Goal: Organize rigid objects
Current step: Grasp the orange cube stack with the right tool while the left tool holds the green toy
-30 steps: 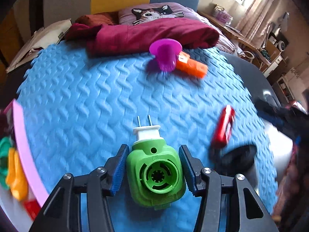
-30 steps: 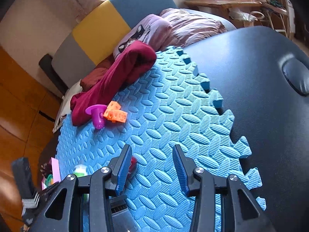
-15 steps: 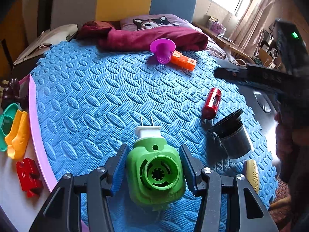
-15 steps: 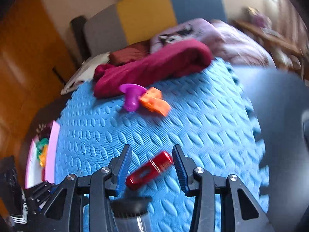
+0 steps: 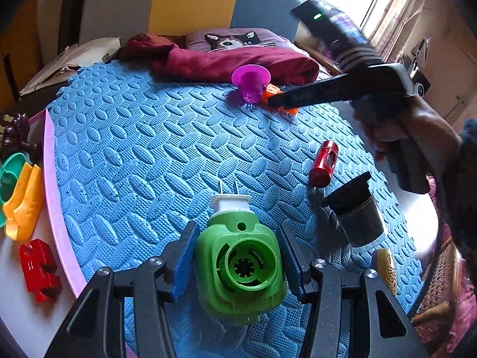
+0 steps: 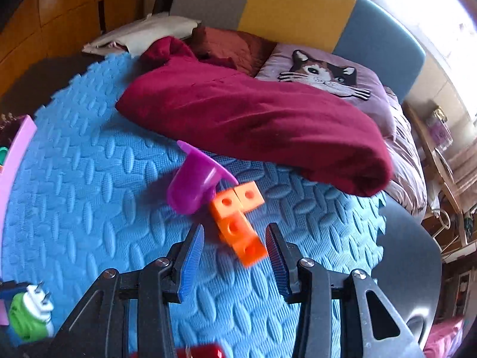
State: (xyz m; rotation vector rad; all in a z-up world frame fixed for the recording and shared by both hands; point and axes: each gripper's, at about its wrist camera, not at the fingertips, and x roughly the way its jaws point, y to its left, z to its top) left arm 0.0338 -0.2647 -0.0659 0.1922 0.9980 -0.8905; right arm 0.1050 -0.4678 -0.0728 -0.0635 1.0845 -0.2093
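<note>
My left gripper [image 5: 237,256] is shut on a green plug-in device [image 5: 238,264] with a white two-pin plug, held over the blue foam mat [image 5: 149,155]. It also shows in the right wrist view [image 6: 28,319]. My right gripper [image 6: 234,243] is open, its jaws either side of the near end of orange linked cubes [image 6: 238,223] lying on the mat. A purple cup [image 6: 193,185] lies against the cubes. In the left wrist view the right gripper [image 5: 277,101] reaches to the cubes [image 5: 275,91] beside the purple cup [image 5: 252,83].
A red cylinder [image 5: 323,164], a black cup [image 5: 354,214] and a yellow piece [image 5: 386,268] lie at the mat's right. A pink-edged tray [image 5: 52,179] at left holds yellow [image 5: 23,203], green and red [image 5: 38,268] toys. A maroon cloth [image 6: 253,119] and cat pillow [image 6: 325,74] lie behind.
My right gripper has swung forward across the mat from the red cylinder to the orange cubes, staying open. My left gripper still holds the green plug-in and has barely moved.
</note>
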